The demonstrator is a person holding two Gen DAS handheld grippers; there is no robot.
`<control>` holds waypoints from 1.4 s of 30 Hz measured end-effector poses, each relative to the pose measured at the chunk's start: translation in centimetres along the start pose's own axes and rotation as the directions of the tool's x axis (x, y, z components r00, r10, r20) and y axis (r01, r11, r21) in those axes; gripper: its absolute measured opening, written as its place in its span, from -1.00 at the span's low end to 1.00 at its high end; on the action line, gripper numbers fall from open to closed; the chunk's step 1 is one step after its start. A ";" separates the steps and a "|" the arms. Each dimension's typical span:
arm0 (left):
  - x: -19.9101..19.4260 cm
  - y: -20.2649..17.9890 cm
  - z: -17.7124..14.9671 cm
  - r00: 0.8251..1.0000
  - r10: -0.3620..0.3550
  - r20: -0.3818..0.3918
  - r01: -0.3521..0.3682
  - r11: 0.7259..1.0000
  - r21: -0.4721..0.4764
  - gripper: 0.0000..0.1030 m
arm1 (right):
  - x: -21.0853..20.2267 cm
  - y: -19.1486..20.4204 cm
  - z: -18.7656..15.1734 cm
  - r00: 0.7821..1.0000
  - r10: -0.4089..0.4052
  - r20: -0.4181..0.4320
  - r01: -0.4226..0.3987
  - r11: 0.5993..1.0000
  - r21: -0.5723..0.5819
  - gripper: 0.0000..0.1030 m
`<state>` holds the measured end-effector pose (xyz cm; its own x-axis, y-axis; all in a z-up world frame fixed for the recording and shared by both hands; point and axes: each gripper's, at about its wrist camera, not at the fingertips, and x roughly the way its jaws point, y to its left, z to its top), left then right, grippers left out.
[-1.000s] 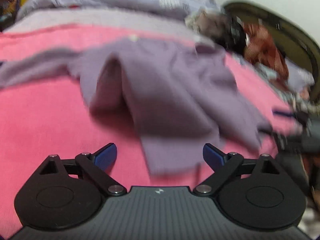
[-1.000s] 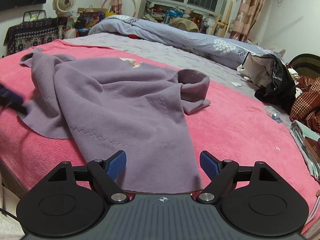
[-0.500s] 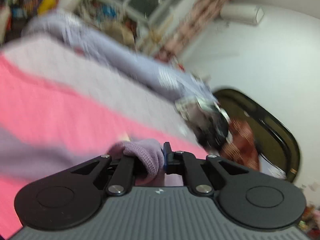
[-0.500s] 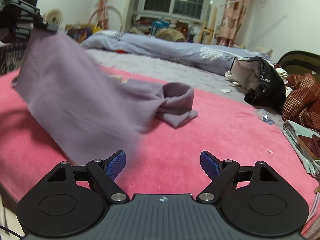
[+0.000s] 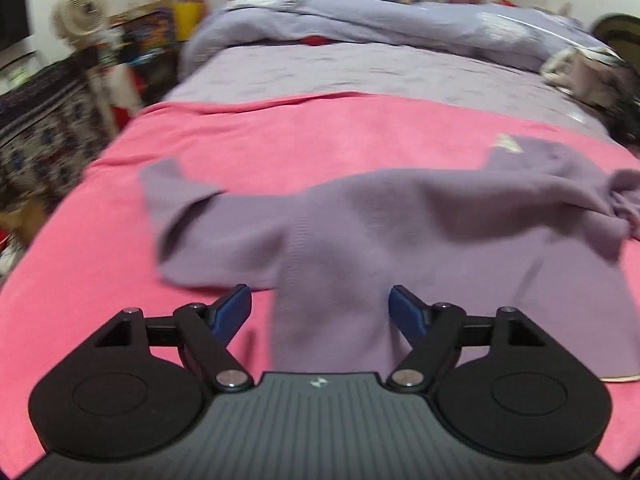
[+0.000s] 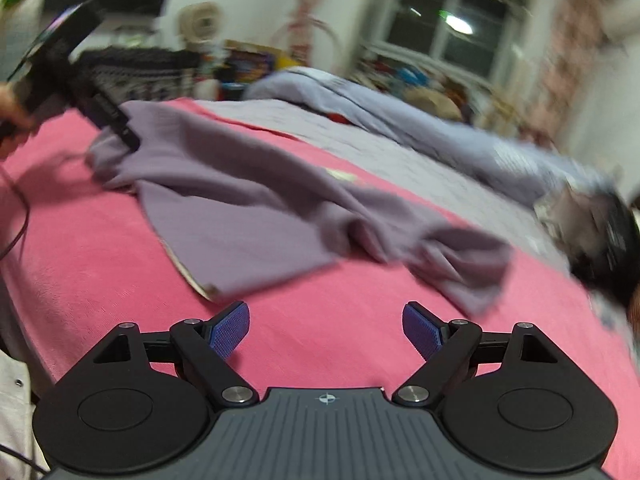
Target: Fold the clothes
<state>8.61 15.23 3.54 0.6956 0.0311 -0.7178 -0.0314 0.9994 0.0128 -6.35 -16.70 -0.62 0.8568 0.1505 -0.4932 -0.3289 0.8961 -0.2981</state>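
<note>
A purple sweater [image 5: 400, 232] lies spread on the pink blanket [image 5: 280, 144], one sleeve reaching left and the other bunched at the right. My left gripper [image 5: 320, 312] is open just above the sweater, a strip of which runs up between its blue pads [image 5: 232, 312]. In the right wrist view the sweater [image 6: 240, 200] lies ahead, its crumpled sleeve to the right. My right gripper [image 6: 326, 328] is open over bare pink blanket [image 6: 340, 352], short of the sweater's hem. A hand [image 6: 12, 108] holds the left gripper [image 6: 124, 136] at the sweater's far left edge.
A lilac duvet [image 5: 400, 20] is heaped at the far end of the bed on a grey-lilac sheet [image 5: 360, 72]. A dark bag and clothes [image 6: 608, 240] sit at the right. A patterned cloth [image 5: 40, 120] and a fan [image 5: 80, 12] stand beyond the left edge.
The left gripper, shut on the raised sweater half a second ago, has opened, and the sweater now lies on the blanket. The right gripper's view has swung and tilted.
</note>
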 end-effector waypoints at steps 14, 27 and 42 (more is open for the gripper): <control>-6.5 -3.1 -6.0 0.990 -0.094 0.108 0.067 0.970 0.233 0.88 | 2.9 3.5 0.9 0.989 -0.150 -0.014 0.147 0.982 -0.115 0.77; -5.4 -10.5 -7.9 0.986 -0.132 0.105 0.072 0.890 0.449 0.91 | 5.2 4.1 0.4 0.963 -0.268 0.028 0.269 0.962 -0.053 0.85; -5.1 -16.8 -7.6 0.944 -0.308 0.121 0.189 0.802 0.566 0.94 | 3.5 0.1 -0.2 0.898 -0.438 0.044 0.434 0.897 0.084 0.85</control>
<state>0.09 -1.87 1.69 0.7531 -0.2768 -0.5969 0.5128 0.8153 0.2690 -3.51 -16.15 -2.57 0.9307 -0.2396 -0.2765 0.1103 0.9043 -0.4124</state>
